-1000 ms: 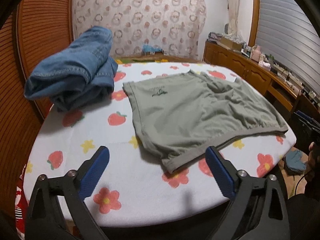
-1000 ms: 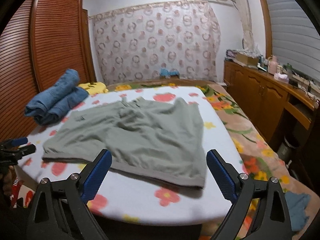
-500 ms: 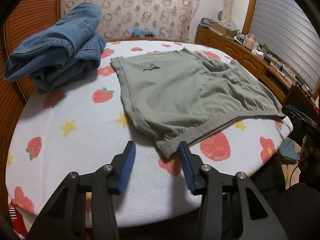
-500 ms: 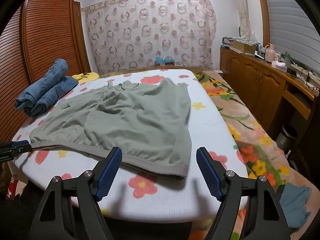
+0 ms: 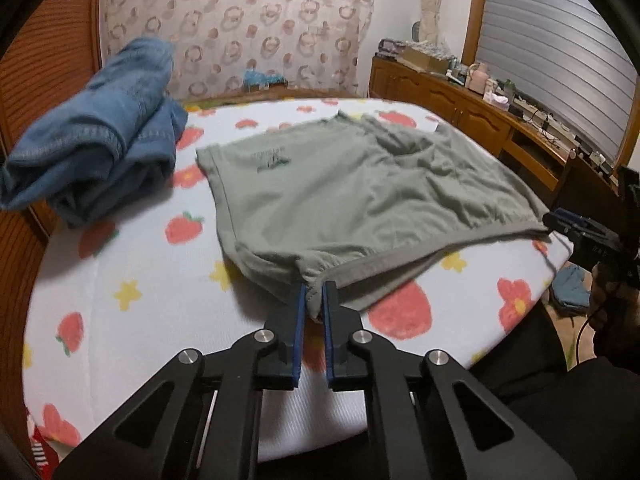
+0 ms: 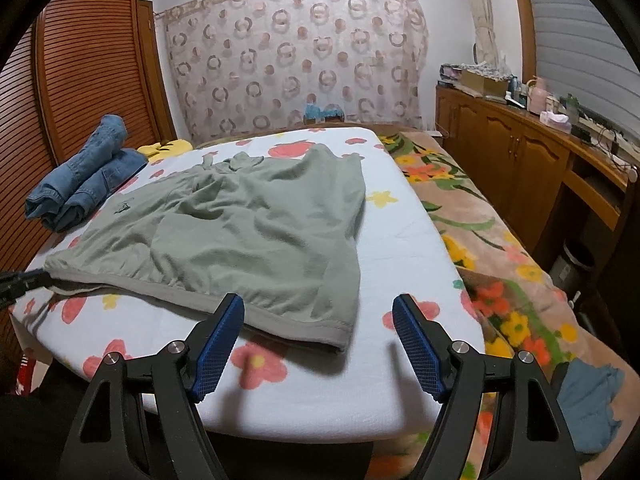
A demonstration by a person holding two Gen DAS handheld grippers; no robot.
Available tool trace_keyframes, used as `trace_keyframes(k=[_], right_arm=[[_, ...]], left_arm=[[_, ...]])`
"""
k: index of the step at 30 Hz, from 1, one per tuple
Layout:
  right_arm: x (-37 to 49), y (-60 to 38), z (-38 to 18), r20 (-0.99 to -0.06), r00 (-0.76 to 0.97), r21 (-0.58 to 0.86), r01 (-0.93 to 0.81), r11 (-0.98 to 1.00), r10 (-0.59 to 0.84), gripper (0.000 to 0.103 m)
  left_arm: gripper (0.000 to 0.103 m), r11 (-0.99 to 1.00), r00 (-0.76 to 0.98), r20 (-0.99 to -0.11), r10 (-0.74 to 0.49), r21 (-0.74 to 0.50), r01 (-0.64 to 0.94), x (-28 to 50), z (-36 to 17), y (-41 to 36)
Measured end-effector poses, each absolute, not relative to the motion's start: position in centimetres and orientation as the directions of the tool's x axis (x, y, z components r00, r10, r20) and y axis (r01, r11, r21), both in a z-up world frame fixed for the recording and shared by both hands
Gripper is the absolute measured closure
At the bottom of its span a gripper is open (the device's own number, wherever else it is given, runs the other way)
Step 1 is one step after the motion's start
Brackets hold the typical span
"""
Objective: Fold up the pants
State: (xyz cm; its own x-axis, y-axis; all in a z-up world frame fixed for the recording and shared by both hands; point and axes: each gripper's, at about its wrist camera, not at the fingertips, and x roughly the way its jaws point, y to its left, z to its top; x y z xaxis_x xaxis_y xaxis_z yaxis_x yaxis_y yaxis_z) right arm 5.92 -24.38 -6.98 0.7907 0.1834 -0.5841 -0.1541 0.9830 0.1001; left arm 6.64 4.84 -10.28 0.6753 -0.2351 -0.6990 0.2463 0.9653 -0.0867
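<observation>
Green shorts [image 6: 240,240] on flowered bed [image 6: 400,248]

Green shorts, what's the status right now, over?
Left gripper shut on green shorts waistband corner. Right gripper open, at the other corner. Folded jeans lie apart.

My left gripper [image 5: 314,300] hides the pinched corner of the green pants [image 5: 360,196]. The folded jeans [image 5: 92,148] at far left look blurred, and clutter on the right-hand sideboard [image 6: 520,148] is too small to identify.

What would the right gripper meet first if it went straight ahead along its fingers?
Probably the waistband corner of the green shorts, which lies between the open fingers of the right gripper; how high it hovers is unclear.
</observation>
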Motion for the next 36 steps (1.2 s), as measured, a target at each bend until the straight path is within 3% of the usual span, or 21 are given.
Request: trace_keyframes(k=[6,8,15,17,19,32,36], right_arm=[[6.0,-24.4,-7.3,-0.595,0.771,0.132,-0.185,0.974,0.227,0.037],[6.1,-24.4,-7.5,-0.607,0.761,0.133,-0.19,0.973,0.231,0.049],[6.1,-24.9,-7.6,-0.641,0.732,0.129,-0.194,0.972,0.231,0.075],[6.0,-25.2,-7.3,-0.643,0.728,0.13,-0.202,0.971,0.238,0.089],[5.7,-25.4,-6.8,-0.639,0.725,0.143,-0.214,0.966,0.256,0.093],[2.4,-25.8,-2.9,-0.55,0.772,0.162,-0.275,0.948,0.318,0.096],[1.8,-25.9,-3.0,-0.541,0.778,0.16,-0.279,0.947,0.32,0.096]], left_arm=[[0.094,0.968,0.697,-0.678,-0.232,-0.092,0.233,6.4,-9.1,5.6],[0.094,0.968,0.698,-0.677,-0.233,-0.093,0.233,6.2,-9.1,5.6],[0.094,0.968,0.689,-0.686,-0.233,-0.098,0.229,6.3,-9.8,5.4],[0.094,0.968,0.691,-0.684,-0.234,-0.101,0.229,6.3,-9.8,5.4],[0.094,0.967,0.696,-0.676,-0.24,-0.106,0.231,6.1,-9.7,5.4],[0.095,0.965,0.769,-0.585,-0.257,-0.109,0.239,3.7,-5.3,6.3],[0.095,0.966,0.762,-0.598,-0.248,-0.097,0.239,3.8,-5.5,6.4]])
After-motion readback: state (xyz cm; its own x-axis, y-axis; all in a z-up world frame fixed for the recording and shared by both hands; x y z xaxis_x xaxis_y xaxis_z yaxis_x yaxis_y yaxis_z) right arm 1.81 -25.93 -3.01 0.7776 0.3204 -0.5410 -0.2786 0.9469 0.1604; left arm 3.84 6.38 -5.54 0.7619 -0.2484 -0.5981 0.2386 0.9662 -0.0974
